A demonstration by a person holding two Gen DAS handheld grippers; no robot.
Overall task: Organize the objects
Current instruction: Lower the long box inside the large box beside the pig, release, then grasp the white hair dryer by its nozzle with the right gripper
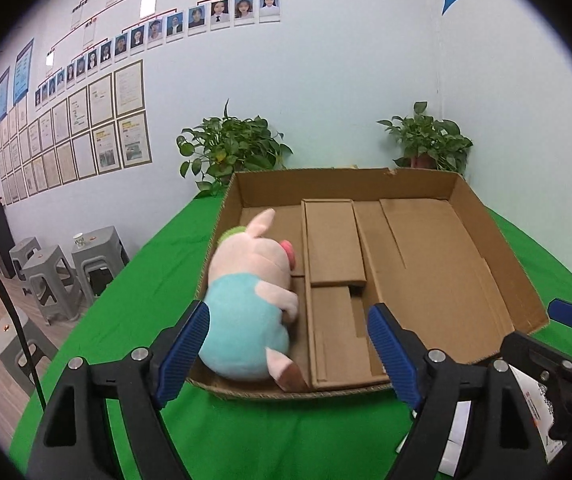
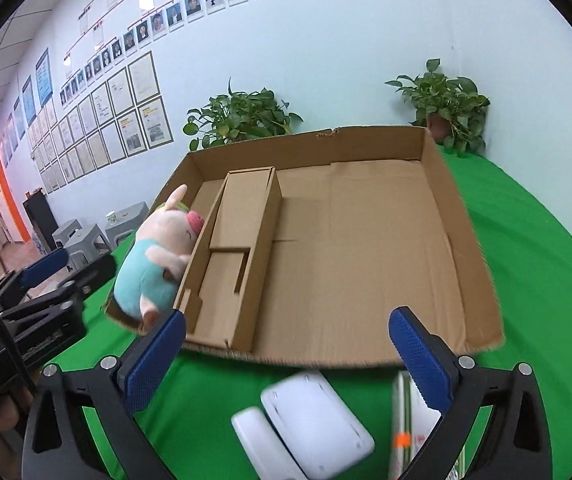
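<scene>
Both tools stand wide with nothing between their pads, the left tool before the near rim of the cardboard tray, the right tool above white devices on the green surface. The plush pig lies in the tray's compartment at 9 o'clock, beside a cardboard divider. Two potted plants stand at 12 o'clock against a pale wall of framed papers, grey stools at 9 o'clock; a packet at 5 o'clock is blurred and cut off.
</scene>
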